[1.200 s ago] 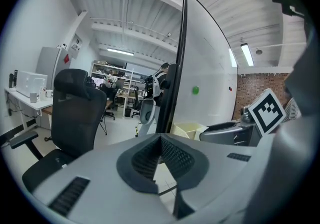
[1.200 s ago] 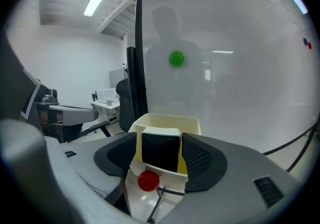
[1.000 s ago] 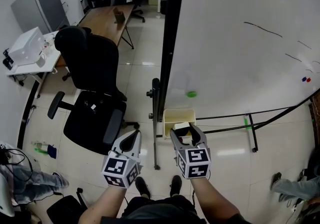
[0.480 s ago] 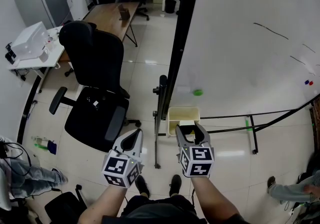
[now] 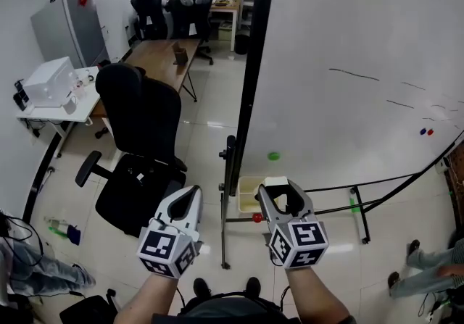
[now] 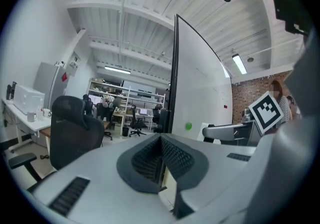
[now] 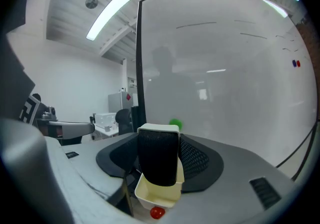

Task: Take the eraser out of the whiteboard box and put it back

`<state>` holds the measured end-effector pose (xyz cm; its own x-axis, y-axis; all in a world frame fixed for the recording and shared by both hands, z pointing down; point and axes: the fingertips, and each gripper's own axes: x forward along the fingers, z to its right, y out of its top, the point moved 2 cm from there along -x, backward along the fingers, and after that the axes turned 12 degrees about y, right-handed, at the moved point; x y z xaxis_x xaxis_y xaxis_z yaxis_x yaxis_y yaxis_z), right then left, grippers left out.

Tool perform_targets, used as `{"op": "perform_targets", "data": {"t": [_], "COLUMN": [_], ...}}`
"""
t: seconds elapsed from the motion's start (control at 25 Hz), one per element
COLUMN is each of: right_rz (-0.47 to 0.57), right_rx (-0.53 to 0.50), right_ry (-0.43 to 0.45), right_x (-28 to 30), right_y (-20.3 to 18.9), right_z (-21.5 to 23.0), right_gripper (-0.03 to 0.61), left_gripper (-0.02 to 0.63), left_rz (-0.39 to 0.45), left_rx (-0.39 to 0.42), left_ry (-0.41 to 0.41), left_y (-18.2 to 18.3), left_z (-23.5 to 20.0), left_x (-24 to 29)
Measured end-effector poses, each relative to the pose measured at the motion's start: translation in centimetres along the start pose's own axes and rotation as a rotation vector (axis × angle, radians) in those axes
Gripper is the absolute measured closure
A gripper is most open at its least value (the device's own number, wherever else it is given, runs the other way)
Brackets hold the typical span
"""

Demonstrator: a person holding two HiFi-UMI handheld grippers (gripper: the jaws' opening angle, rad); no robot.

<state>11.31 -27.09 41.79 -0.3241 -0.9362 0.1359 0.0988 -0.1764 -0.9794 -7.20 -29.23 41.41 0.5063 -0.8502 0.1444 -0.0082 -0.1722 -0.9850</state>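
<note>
My right gripper (image 5: 280,189) is shut on the eraser (image 5: 276,182), a block with a white back and black felt (image 7: 158,163), and holds it upright between the two pads. The eraser hangs above the cream whiteboard box (image 5: 246,198), which is fixed at the whiteboard's lower left corner and shows just below the felt (image 7: 156,195) in the right gripper view. My left gripper (image 5: 190,198) is level with the right one on its left, jaws together and holding nothing; its closed pads (image 6: 161,163) fill the left gripper view.
The large whiteboard (image 5: 348,61) on its black stand fills the right side, with a green magnet (image 5: 273,156) near its lower edge. A small red thing (image 5: 257,218) sits under the box. A black office chair (image 5: 141,148) stands to the left.
Both grippers have risen. The eraser, down at the box's mouth before, has come up out of the box in the right gripper.
</note>
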Motion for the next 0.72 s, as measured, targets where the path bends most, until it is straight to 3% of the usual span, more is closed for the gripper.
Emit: {"op": "perform_targets", "data": {"t": [0.36, 0.72], "right_rz": [0.108, 0.198], "right_rx": [-0.054, -0.101], "right_ry": [0.081, 0.11], "right_x": [-4.1, -7.7], "right_y": [7.0, 11.4], "right_z": [-2.3, -2.9], "right_gripper": [0.314, 0.314], "left_gripper": [0.588, 0.589], "left_rz": [0.098, 0.221], "left_rx": [0.031, 0.051], "left_ry": [-0.076, -0.081], "left_y": [6.9, 12.0], "left_z": [2.4, 4.2], "left_x": [-3.3, -6.3]}}
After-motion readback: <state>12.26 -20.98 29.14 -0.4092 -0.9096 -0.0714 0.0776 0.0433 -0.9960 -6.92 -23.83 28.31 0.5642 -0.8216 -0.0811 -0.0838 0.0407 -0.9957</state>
